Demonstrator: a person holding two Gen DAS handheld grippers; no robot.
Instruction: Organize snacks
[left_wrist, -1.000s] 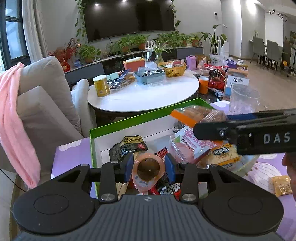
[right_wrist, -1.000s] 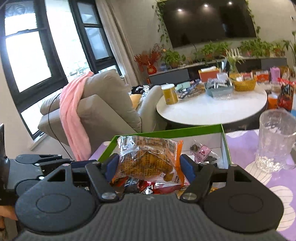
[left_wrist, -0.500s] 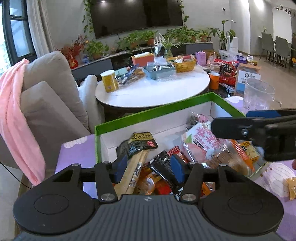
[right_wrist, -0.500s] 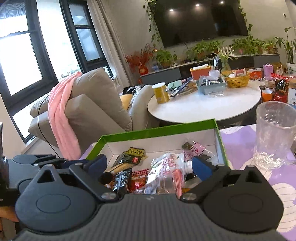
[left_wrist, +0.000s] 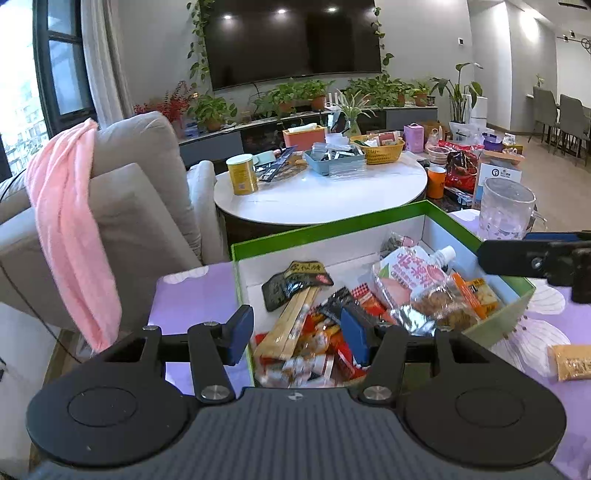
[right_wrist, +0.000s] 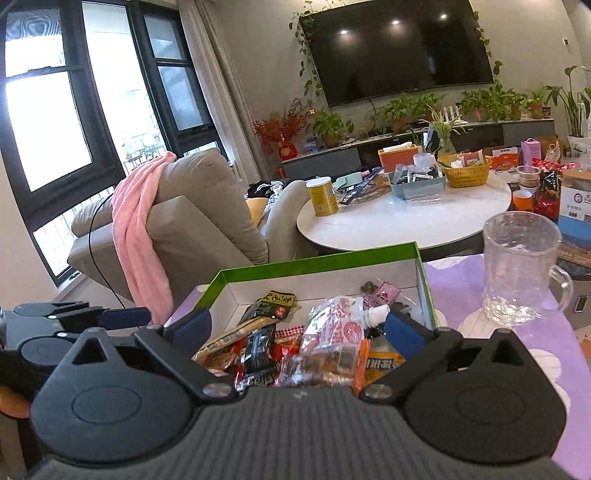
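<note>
I've got both grippers hanging at the near edge of the green-rimmed box (left_wrist: 325, 225), looking down into the pile. My left gripper (left_wrist: 297, 334) has its blue fingers (left_wrist: 240, 328) spread with nothing caught between them; they've just been opening, and all I see through the gap is the snack heap lying in the box beneath. My right gripper (right_wrist: 295, 326) is spread wide too, fingers (right_wrist: 404, 332) apart and clamped on nothing, the packets below lying loose in the box. In the box: a black packet with gold lettering (left_wrist: 295, 282) toward the back left, leaning on the white inner wall, a long tan stick pack (left_wrist: 291, 325) running down from it, a pink-and-white spouted pouch (left_wrist: 410, 271) toward the right, and a clear bag of brown bites with an orange edge (left_wrist: 454, 299) right in front of that pouch. Red and silver wrappers fill the near corner; too jumbled for me to tell them apart. The box sits on the purple-clothed counter (left_wrist: 192, 295). One yellow snack packet (left_wrist: 570, 362) lies outside the box on the cloth at the right, well clear of both grippers. A clear glass mug (right_wrist: 521, 273) stands on the counter to the right of the box.
</note>
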